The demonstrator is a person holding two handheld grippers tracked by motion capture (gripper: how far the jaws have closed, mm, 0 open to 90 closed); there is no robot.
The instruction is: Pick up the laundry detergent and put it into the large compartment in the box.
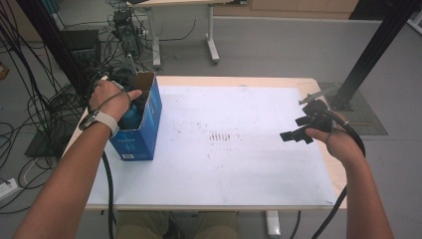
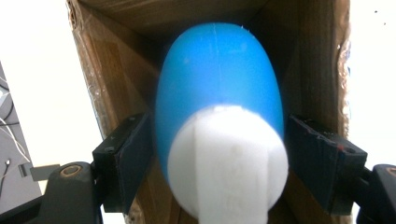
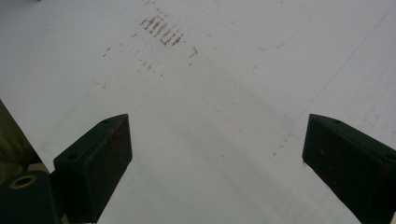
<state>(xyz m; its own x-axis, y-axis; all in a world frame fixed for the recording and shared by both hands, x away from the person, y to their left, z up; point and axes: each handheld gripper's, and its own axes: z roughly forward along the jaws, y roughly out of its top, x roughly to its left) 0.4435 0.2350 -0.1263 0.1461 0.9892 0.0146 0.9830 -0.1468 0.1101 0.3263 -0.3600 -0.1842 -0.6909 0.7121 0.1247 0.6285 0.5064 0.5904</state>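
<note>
A blue cardboard box (image 1: 142,134) with an open top stands at the table's left side. Inside it sits a blue egg-shaped object (image 2: 219,74) with a white end (image 2: 229,163). My left gripper (image 2: 219,135) reaches into the box from above, its jaws on either side of the blue object with slim gaps, not pressing it. In the high view the person's left hand (image 1: 109,102) covers that gripper at the box mouth. My right gripper (image 1: 293,128) hovers open over the white mat (image 3: 210,93) near the table's right edge, with nothing between its jaws.
The white mat (image 1: 234,144) covers most of the wooden table and bears faint reddish marks (image 1: 219,136) at its middle. Cables (image 1: 30,109) pile on the floor at the left. A black post (image 1: 370,50) rises beyond the table's far right corner.
</note>
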